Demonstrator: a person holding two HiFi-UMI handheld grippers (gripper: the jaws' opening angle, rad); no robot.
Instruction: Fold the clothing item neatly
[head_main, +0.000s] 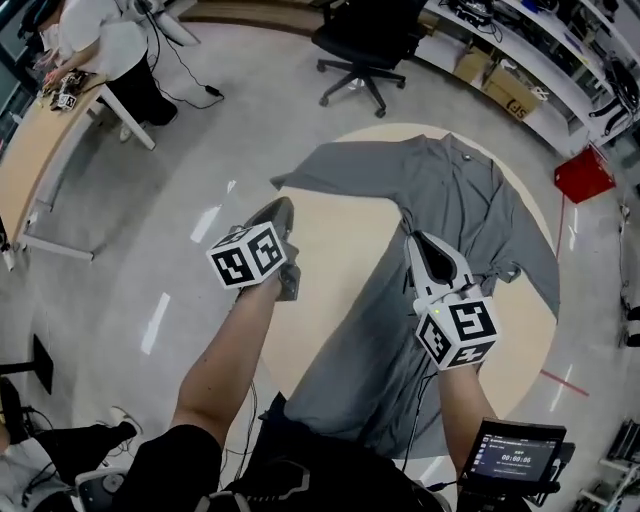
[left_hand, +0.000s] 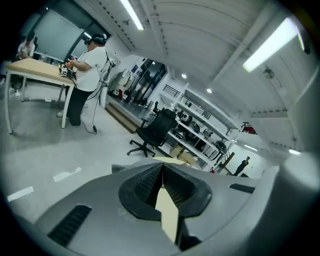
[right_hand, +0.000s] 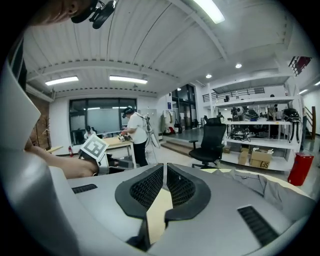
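Observation:
A grey long-sleeved garment (head_main: 440, 190) lies spread over a round tan table (head_main: 340, 250), its lower end hanging off the near edge. My left gripper (head_main: 282, 207) is shut and holds nothing; it hovers at the table's left rim, just short of the garment's left sleeve (head_main: 310, 165). My right gripper (head_main: 418, 240), also shut and holding nothing, hovers over the middle of the garment. In the left gripper view the shut pads (left_hand: 161, 172) meet in front of the table's far edge. In the right gripper view the shut pads (right_hand: 164, 172) show grey cloth (right_hand: 272, 187) off to the right.
A black office chair (head_main: 365, 45) stands beyond the table. A wooden desk (head_main: 40, 140) with a person (head_main: 105, 40) at it is at far left. A red bin (head_main: 583, 172) and shelves (head_main: 520, 60) are at right. A small screen (head_main: 517, 455) sits at bottom right.

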